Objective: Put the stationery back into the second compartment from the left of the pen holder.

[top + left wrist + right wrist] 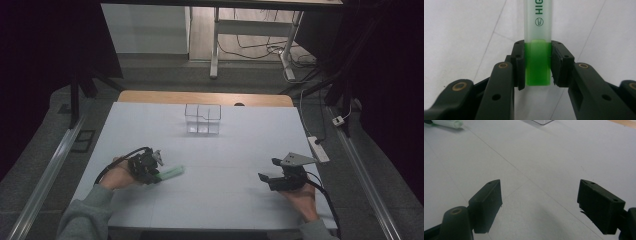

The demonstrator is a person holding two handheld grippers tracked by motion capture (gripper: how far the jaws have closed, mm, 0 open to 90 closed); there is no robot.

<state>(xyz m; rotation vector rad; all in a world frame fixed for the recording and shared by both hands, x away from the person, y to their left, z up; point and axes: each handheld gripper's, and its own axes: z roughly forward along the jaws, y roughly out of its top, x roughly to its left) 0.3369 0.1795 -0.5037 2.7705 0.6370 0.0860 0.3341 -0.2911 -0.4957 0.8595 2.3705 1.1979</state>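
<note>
Clamping the translucent green highlighter pen (537, 47), the left gripper (537, 65) rests tableside while the right gripper (539, 206) gapes wide, empty.

The person wears a grey sleeve (87, 212) on the left arm, and a bit of grey cuff (320, 229) shows at the right wrist, at five o'clock of the table. The left gripper (538, 65) is black, with brass-coloured pivot pins (503, 65) and small screw holes. The right gripper (270, 169) is black too, carries a grey three-cornered plate (297, 159), and a black cable (325, 200) trails from it.
</note>
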